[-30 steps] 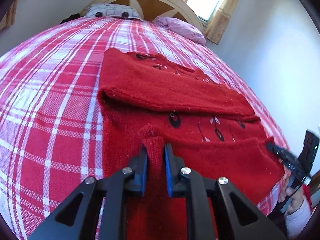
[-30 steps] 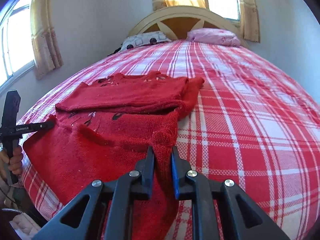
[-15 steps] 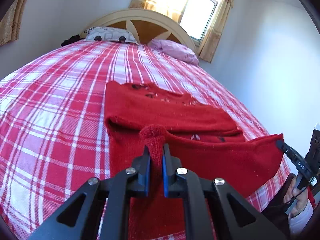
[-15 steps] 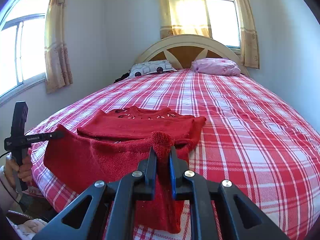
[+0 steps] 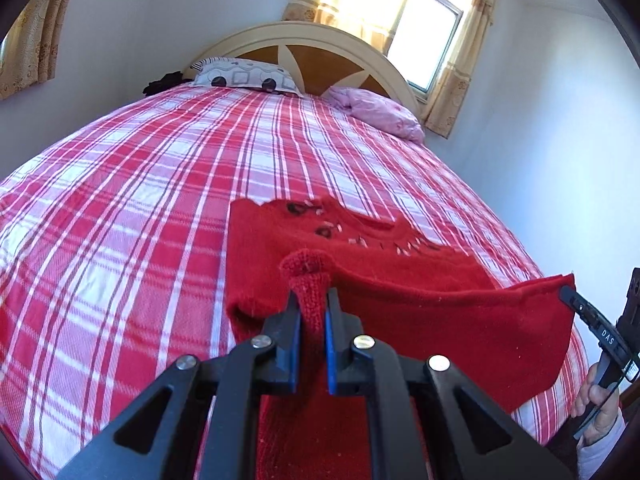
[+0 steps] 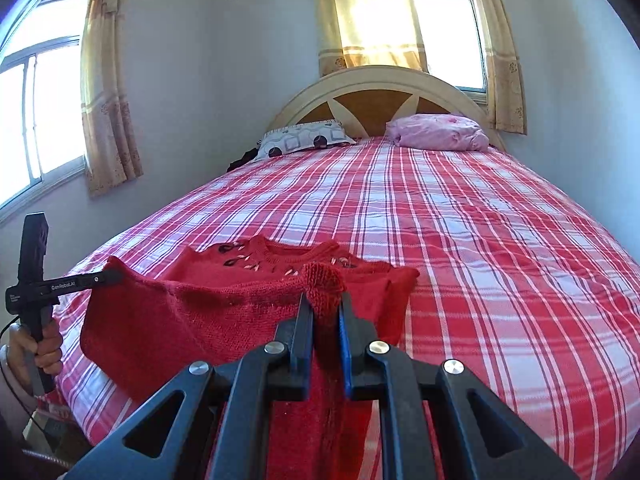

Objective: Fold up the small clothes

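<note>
**Red sweater hem pinched at both corners, held off the bed**

Left wrist view: big bed w/ a red-white plaid cover [image 5: 132, 216] fills most of the frame, curved cream/wood headboard [image 5: 316, 56] at the far end, patterned pillow [image 5: 244, 76] and pink pillow [image 5: 376, 112] against it. White walls, window w/ yellow curtains [image 5: 424, 32] behind. Red sweater [image 5: 400, 280] lies near the foot of the bed, neckline w/ dark embroidery pointing toward the headboard. Left gripper [image 5: 313, 320] is clamped on a bunched corner of the hem; the knit bulges up btwn the blue pads. Hem edge runs taut to the right gripper [image 5: 576, 302] at the frame's right side, a hand [image 5: 600, 396] on its handle. Lots of bare cover left of and beyond the sweater; bed edge close on the right.

Right wrist view: same room, second curtained window [image 6: 36, 112] on the left wall. Right gripper [image 6: 325, 316] squeezes the other hem corner, fabric hanging below the pads. Left gripper [image 6: 108, 278] grips the far corner, near the bed's left edge. Wide open plaid to the right.
</note>
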`<state>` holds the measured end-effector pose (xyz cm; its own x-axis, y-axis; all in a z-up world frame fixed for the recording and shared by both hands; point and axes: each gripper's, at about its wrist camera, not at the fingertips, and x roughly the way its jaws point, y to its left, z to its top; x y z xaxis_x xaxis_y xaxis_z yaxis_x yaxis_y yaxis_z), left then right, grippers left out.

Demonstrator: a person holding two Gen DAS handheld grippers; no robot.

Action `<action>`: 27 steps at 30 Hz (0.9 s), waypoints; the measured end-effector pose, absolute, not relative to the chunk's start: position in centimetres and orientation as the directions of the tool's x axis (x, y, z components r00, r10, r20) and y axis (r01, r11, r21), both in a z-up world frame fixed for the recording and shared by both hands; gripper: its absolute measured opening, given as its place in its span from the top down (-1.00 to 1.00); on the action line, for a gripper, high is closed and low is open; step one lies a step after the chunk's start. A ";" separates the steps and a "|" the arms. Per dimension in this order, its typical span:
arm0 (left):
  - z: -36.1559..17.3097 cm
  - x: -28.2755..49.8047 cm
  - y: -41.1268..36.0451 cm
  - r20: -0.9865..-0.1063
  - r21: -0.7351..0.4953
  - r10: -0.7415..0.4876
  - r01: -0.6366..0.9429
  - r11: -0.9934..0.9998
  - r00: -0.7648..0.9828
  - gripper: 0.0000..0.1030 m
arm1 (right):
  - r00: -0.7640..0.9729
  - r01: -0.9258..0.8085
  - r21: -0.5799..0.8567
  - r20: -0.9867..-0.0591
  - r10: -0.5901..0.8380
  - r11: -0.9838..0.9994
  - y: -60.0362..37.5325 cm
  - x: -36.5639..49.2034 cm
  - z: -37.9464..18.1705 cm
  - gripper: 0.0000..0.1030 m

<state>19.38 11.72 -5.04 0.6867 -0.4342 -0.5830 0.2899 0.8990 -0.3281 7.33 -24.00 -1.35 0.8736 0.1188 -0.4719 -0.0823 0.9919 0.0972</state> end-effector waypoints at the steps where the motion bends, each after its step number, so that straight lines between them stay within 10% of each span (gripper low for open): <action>1: -4.9 19.8 11.6 -0.583 -0.326 -0.431 0.288 0.900 0.689 0.80 | 0.873 -0.080 0.101 -0.472 0.118 0.992 -24.2 7.9 -1.3 0.79; 27: -4.7 34.6 8.3 -0.652 -0.293 -0.341 0.191 0.937 0.677 0.80 | 0.857 0.000 0.083 -0.513 0.043 0.997 -27.6 23.5 -1.8 0.79</action>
<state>34.62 8.33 -4.73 0.6771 -0.3412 -0.6520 0.1905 0.9371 -0.2926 23.48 -27.59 -1.79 0.8575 0.0431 -0.5128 -0.0003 0.9965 0.0832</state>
